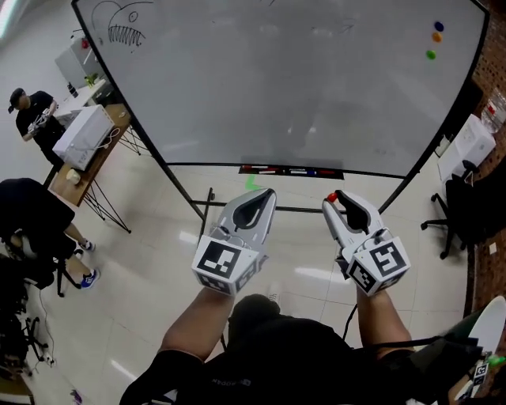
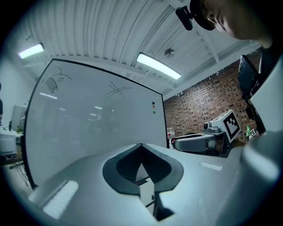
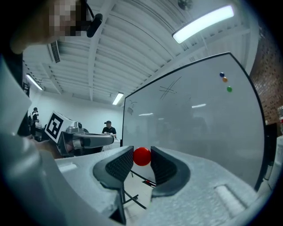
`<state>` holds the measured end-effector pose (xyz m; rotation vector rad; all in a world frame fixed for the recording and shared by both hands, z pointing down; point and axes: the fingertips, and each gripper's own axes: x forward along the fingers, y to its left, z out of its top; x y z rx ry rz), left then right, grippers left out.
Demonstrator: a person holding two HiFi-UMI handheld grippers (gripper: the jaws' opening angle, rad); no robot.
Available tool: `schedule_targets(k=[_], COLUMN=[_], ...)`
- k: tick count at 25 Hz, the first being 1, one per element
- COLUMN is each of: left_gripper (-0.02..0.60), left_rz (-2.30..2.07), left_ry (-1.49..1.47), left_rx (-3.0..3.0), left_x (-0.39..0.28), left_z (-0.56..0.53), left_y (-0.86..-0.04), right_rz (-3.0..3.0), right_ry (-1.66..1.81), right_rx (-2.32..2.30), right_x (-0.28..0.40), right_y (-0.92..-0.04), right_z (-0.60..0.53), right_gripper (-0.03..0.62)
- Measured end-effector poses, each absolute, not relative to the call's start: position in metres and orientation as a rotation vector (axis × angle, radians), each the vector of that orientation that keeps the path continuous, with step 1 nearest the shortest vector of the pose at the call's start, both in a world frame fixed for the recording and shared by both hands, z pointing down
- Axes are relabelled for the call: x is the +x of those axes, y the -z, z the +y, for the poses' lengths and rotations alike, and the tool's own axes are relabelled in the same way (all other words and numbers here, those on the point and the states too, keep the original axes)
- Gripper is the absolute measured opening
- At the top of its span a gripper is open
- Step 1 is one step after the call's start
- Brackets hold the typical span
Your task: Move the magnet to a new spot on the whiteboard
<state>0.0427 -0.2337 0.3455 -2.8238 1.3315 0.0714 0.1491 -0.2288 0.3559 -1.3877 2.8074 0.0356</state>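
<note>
The whiteboard [image 1: 292,87] stands on the floor in front of me. A small red round magnet [image 3: 142,156] sits between the pads of my right gripper [image 3: 142,154], which is shut on it; in the head view the magnet [image 1: 332,197] shows at the tip of that gripper [image 1: 337,198], held in the air short of the board's lower edge. My left gripper [image 1: 265,194] hangs beside it, jaws together with nothing in them, their tips [image 2: 141,145] meeting. Blue [image 1: 439,26], orange [image 1: 436,36] and green [image 1: 430,54] magnets stick to the board's top right corner.
A marker tray [image 1: 291,170] runs along the board's bottom edge. A doodle [image 1: 125,24] is at the board's top left. A wooden table [image 1: 107,154] with a white box [image 1: 83,136] and two people stand left. An office chair [image 1: 458,207] is on the right.
</note>
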Motion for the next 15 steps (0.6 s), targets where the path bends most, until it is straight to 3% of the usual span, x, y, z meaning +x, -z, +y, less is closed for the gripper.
schedule_targets(k=[15], left_gripper=[0.015], left_rz=[1.450], left_ry=[-0.067], left_rx=[-2.718], left_x=[-0.137], left_z=[-0.263], left_y=[-0.351], right_rz=[2.876], right_ry=[-0.129], right_rx=[-1.280], right_x=[-0.032], right_y=[-0.346], right_z=[-0.259], right_gripper=[0.104])
